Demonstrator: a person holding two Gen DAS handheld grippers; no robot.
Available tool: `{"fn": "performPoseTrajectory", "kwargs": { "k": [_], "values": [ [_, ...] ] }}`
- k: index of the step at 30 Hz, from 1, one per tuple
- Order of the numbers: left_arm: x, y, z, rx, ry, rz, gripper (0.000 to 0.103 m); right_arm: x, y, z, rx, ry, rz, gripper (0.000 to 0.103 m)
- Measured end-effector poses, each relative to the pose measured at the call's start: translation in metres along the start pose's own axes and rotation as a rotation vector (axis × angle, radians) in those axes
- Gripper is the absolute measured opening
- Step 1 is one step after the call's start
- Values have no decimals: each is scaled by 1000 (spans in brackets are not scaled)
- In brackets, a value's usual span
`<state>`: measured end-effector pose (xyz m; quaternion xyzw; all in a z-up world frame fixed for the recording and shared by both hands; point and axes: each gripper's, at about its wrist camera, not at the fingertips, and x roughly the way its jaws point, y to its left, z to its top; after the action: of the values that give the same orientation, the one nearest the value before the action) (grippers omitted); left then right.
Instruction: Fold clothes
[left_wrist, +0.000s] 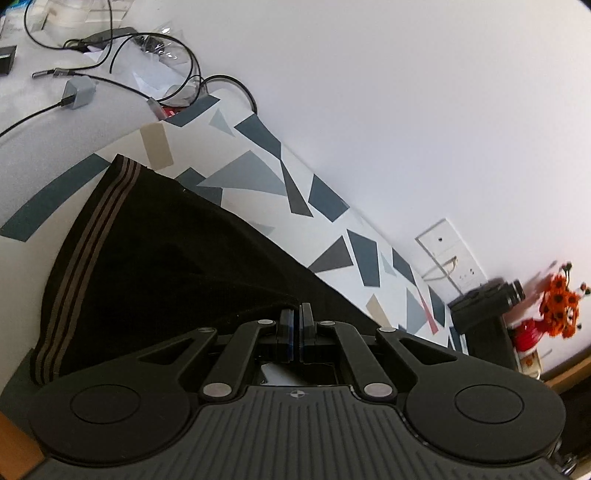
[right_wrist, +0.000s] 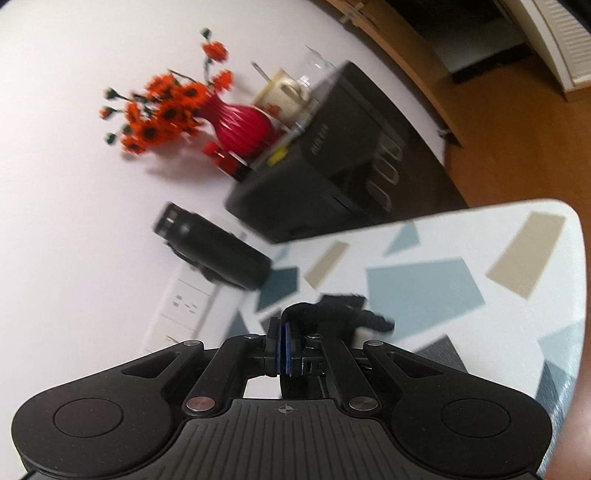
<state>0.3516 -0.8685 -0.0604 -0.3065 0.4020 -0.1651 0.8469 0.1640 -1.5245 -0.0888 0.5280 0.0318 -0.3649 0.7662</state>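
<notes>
Left wrist view: patterned tabletop (left_wrist: 258, 173) stretches ahead of the jaws, carrying a black garment (left_wrist: 159, 266) with a striped band. The left gripper (left_wrist: 295, 325) has its jaws closed on the garment's near edge. Right gripper (right_wrist: 284, 332) jaws pinch another black fold just ahead.

Orange flowers (right_wrist: 166, 110) motion-blurred, black garment (left_wrist: 155, 258) cut off behind gripper body
</notes>
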Motion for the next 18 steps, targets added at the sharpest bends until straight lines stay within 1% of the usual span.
{"fn": "performPoseTrajectory", "kwargs": {
  "k": [2,5,9,14,18],
  "values": [
    [2,-1,4,-25,-5,-8,2,3,1,-4,6,8,-35,2],
    [7,-6,8,-19,-15,-2,2,6,1,-9,-2,12,-84,2],
    [25,-12,15,-43,-8,11,2,18,-8,-8,17,46,-148,2],
    [56,-26,30,-50,-26,20,2,43,-1,-6,-7,82,-182,3],
    [90,-28,42,-80,-39,60,2,74,11,-5,-25,115,-185,3]
  ]
}}
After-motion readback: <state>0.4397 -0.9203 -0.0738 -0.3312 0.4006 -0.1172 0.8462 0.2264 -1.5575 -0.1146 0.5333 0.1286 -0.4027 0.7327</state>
